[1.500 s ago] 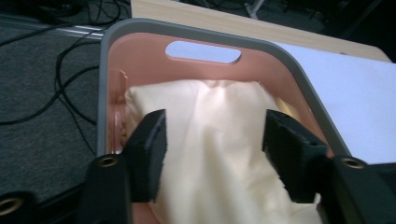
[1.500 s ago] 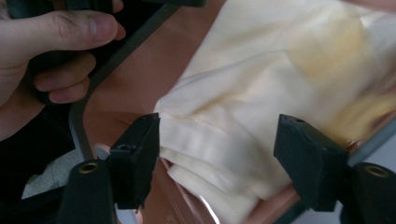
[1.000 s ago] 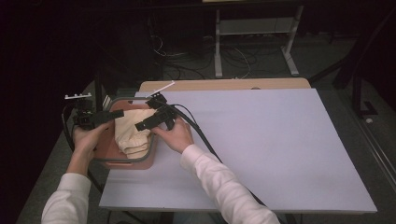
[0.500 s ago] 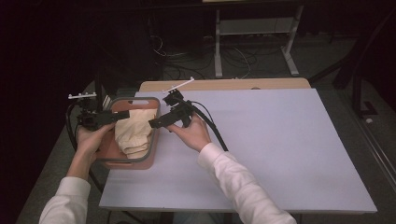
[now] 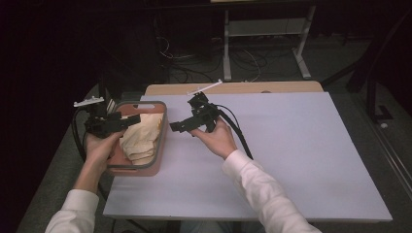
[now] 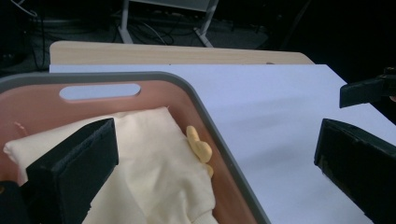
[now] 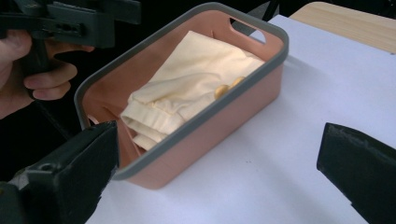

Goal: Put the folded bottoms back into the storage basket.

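Note:
A salmon basket (image 5: 162, 141) with a grey rim stands at the table's left edge, and a folded cream garment (image 5: 141, 138) lies in it. My left gripper (image 5: 130, 121) hovers over the basket's left side, jaws wide apart with nothing between them. My right gripper (image 5: 176, 127) hangs just right of the basket over the white tabletop, pointing back at it. Both pairs of jaws have just been opening and hold nothing. The left gripper view shows the garment (image 6: 149, 172) under the basket's rim (image 6: 205, 112). The right gripper view shows the basket's wall (image 7: 224, 116) and the garment (image 7: 187, 88).
The white tabletop (image 5: 301, 155) stretches wide to the right of the basket. A wooden strip (image 5: 243, 88) runs along its far edge. Black cables (image 5: 238, 131) trail from the right gripper across the table. Table legs and floor cables lie in the dark beyond.
The right gripper has drawn back from the garment in the basket to the table on its right. The left gripper has eased toward the basket's left side. The garment stays in the basket.

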